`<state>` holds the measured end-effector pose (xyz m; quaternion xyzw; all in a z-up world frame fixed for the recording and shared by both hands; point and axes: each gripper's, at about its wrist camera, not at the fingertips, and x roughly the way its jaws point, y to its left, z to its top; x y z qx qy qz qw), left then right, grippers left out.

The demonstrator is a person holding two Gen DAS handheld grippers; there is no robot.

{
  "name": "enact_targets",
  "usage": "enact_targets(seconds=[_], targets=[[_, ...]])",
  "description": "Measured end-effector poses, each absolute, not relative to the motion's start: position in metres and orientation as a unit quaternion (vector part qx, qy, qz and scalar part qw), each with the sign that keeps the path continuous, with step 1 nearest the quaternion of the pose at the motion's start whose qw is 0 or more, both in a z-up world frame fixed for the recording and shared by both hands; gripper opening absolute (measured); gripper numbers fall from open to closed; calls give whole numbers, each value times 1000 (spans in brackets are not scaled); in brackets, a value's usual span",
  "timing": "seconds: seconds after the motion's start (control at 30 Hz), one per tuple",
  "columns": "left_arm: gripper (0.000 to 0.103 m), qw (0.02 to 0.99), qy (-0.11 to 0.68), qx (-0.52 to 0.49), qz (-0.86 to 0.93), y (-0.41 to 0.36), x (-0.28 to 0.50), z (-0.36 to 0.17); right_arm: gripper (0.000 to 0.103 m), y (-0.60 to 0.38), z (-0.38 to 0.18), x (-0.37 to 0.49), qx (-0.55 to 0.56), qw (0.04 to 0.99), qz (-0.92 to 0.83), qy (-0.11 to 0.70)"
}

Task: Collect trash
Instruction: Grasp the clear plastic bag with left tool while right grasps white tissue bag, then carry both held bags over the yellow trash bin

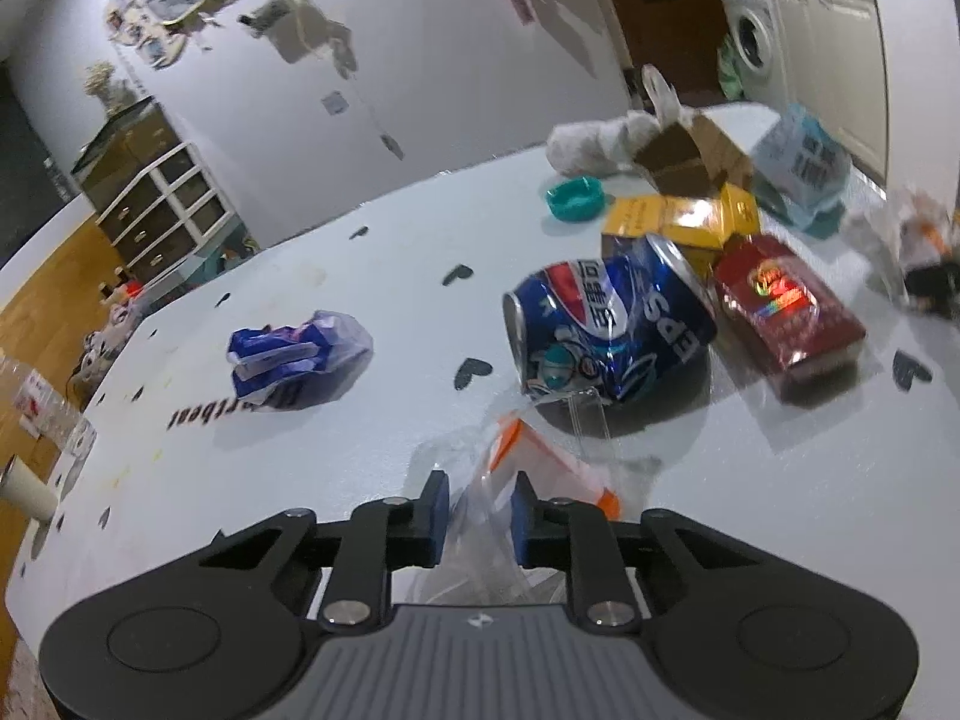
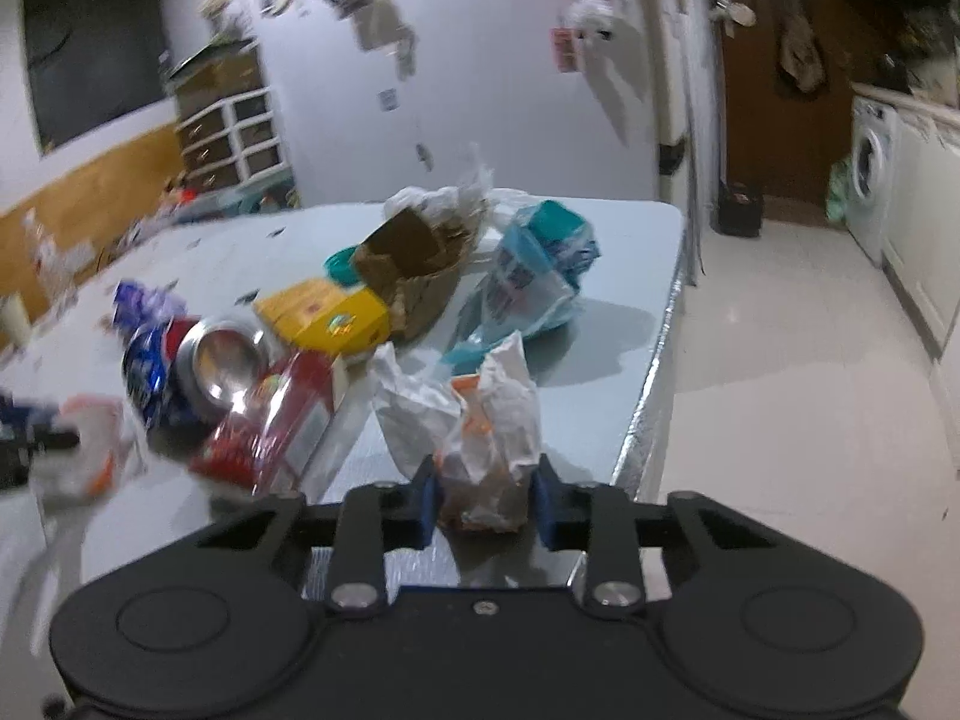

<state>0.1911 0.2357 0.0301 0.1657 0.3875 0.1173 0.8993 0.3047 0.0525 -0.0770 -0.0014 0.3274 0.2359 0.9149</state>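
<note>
Trash lies scattered over the pale grey tabletop [image 1: 336,456], and each claw has a piece of it between its fingers. The left gripper [image 1: 478,516] is narrowed around a clear, crinkled plastic wrapper with orange trim [image 1: 540,468]; the film runs up between the two blue pads and spills out ahead of them, though whether the pads press it firmly I cannot tell. Just ahead and to the right of that claw rests a dented blue Pepsi can [image 1: 606,330] on its side, with a glossy red cigarette pack [image 1: 786,312] touching its right flank. Beyond the can sit a yellow cardboard box [image 1: 678,222], a small teal round lid [image 1: 573,198], a torn brown cardboard carton [image 1: 690,162] and a light blue plastic tissue packet [image 1: 801,168]. Off to the left of the claw, well apart from the pile, lies a crumpled blue and purple snack wrapper [image 1: 294,360].

The right gripper [image 2: 486,507] has its jaws partly closed on either side of a crumpled white paper bag with orange print [image 2: 486,420], which stands upright between the fingers near the table's right edge; the pads seem to touch its sides. To the left of this claw the same red pack [image 2: 270,432] and can [image 2: 186,372] show, blurred.
</note>
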Motion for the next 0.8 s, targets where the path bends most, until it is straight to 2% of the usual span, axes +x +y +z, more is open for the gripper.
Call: enact_targets(seconds=[0.23, 0.47, 0.8], targets=[[13, 923, 342, 120, 132, 233, 165, 53, 22, 42, -66, 285, 8, 912, 252, 324], [12, 944, 297, 68, 126, 214, 137, 74, 22, 22, -41, 256, 23, 919, 264, 291], [12, 965, 249, 45, 71, 134, 124, 94, 22, -27, -11, 223, 41, 934, 239, 261]])
